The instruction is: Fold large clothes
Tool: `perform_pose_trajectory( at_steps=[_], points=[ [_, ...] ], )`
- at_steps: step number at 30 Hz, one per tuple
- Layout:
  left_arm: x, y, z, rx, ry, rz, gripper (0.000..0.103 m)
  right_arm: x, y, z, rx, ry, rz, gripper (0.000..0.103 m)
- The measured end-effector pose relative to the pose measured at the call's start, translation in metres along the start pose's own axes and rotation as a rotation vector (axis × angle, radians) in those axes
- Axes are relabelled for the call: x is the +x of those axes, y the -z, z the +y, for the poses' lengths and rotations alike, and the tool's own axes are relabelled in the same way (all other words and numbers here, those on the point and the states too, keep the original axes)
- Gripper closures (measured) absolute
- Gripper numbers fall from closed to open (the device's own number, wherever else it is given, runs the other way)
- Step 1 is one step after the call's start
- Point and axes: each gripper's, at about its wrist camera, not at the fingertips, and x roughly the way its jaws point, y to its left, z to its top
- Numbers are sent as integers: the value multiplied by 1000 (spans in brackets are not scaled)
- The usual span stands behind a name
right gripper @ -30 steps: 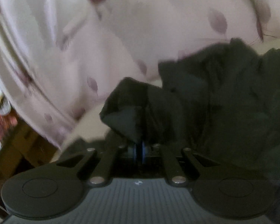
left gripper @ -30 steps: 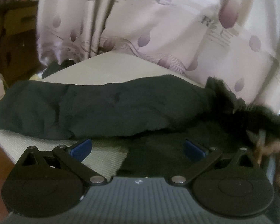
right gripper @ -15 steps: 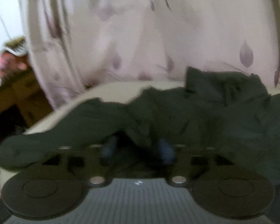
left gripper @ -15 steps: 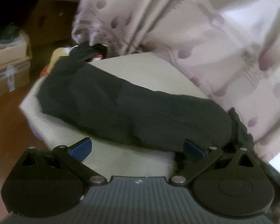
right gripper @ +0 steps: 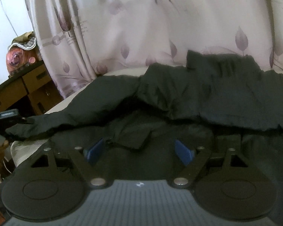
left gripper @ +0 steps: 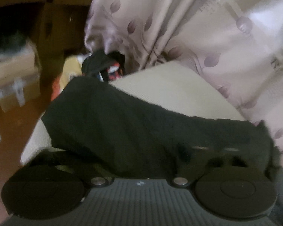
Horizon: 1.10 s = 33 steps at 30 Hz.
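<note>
A large black garment (left gripper: 134, 124) lies in a long roll across a cream padded table (left gripper: 171, 88). In the left wrist view it covers my left gripper's (left gripper: 141, 154) fingers, so their blue pads are hidden and I cannot see how the jaws stand. In the right wrist view the same garment (right gripper: 207, 98) lies bunched in front. My right gripper (right gripper: 139, 150) is open, its blue pads (right gripper: 184, 151) wide apart just above a lower layer of the cloth, holding nothing.
A pale curtain with purple leaves (right gripper: 160, 28) hangs right behind the table. A cardboard box (left gripper: 15, 82) and a pile of coloured things (left gripper: 103, 67) sit on the brown floor to the left. A wooden drawer cabinet (right gripper: 22, 92) stands at the left.
My right gripper opened and let go of the black cloth, which now lies on the table. My left gripper moved forward into the garment, and the cloth now hides its pads.
</note>
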Motion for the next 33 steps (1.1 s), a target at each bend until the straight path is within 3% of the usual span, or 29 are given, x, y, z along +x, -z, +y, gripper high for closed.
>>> perform_pose_trajectory(
  at_steps=[1, 3, 6, 9, 13, 18, 21, 24, 31, 33],
  points=[
    [8, -3, -1, 21, -5, 23, 84, -1, 2, 0, 6, -1, -3, 21],
    [16, -12, 2, -19, 21, 34, 92, -2, 4, -3, 24, 0, -1, 21],
    [14, -33, -4, -38, 2, -21, 94, -6, 6, -10, 71, -5, 1, 21],
    [-6, -66, -25, -50, -18, -128, 94, -16, 4, -17, 118, -8, -21, 20],
    [-42, -115, -83, -5, -18, -293, 94, -33, 2, -28, 140, -7, -60, 20],
    [-86, -141, -190, 124, 72, -446, 94, -53, 1, -46, 194, -15, -97, 20],
    [-106, -129, -271, 230, 166, -491, 94, -65, 2, -60, 247, -20, -124, 20],
    [-118, -99, -346, 341, 291, -478, 94, -83, 2, -76, 310, -26, -162, 20],
    [-98, 22, -481, 644, 533, -303, 93, -129, 7, -123, 411, 36, -270, 16],
    [-80, 55, -499, 722, 600, -229, 81, -140, 12, -138, 452, 59, -289, 16]
  ],
)
